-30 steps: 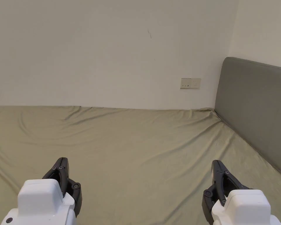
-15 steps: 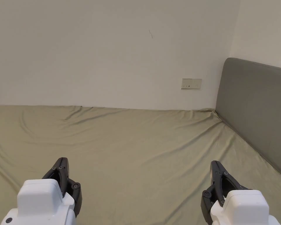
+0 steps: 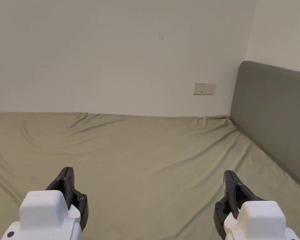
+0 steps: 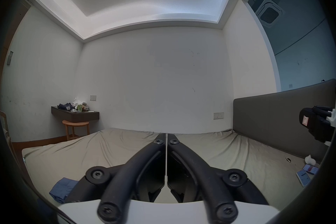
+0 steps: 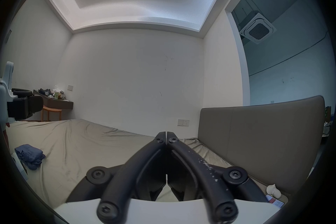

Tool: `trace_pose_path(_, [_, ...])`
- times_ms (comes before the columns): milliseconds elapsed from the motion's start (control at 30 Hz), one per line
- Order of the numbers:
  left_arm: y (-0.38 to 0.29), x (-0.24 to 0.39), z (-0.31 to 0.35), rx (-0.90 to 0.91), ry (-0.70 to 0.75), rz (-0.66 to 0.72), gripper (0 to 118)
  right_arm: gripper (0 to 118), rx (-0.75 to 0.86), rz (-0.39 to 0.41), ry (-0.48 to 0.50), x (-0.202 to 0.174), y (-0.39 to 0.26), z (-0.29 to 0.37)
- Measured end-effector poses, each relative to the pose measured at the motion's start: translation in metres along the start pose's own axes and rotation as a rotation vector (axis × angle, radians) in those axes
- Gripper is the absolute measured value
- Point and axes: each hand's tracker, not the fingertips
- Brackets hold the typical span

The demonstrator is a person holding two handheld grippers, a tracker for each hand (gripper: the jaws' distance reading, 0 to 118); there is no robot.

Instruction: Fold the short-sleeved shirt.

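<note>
The head view is looking down and forward across the bed toward the wall. Both gripper views are sitting low over the sheet, facing that same wall, sharing the headboard and wall socket.

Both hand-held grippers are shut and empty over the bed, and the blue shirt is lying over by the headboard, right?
Not quite. The blue shirt lies at the bed's far-left side, away from the headboard, as the right gripper view shows. Both grippers, left and right, are shut and empty.
</note>
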Motion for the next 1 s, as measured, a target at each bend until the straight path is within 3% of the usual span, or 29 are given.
trace_pose_path(100, [0.0002,-0.0003,0.0002,-0.001,-0.002,0.004,5,4,0.0,0.001,0.001,-0.0008,0.0001,0.0003])
trace_pose_path(167, [0.0001,-0.0009,0.0004,0.002,0.004,0.014,18,21,-0.007,-0.009,0.002,0.0002,0.0001,0.0005])
trace_pose_path(200, [-0.0002,-0.0011,0.0003,0.002,0.015,0.018,41,45,-0.014,-0.022,0.013,0.0017,0.0002,0.0004])
trace_pose_path(267, [-0.0008,-0.0034,-0.0001,0.005,0.017,0.025,100,98,-0.014,-0.049,0.034,0.0051,-0.0015,-0.0004])
trace_pose_path(300, [-0.001,-0.0045,-0.0007,0.001,0.016,0.03,100,98,-0.017,-0.05,0.041,0.0052,-0.0017,-0.0011])
trace_pose_path(367, [-0.0034,-0.0047,-0.0002,-0.018,0.003,0.033,118,118,-0.025,-0.042,0.042,0.0041,-0.0022,-0.003])
trace_pose_path(400, [-0.0039,-0.0036,0.004,0.037,0.009,0.032,116,118,0.027,-0.031,0.014,0.0022,-0.003,0.0037])
trace_pose_path(1000, [-0.0032,-0.0038,0.0033,0.036,0.038,0.001,118,118,-0.007,-0.031,0.003,0.0057,-0.0042,0.0011])
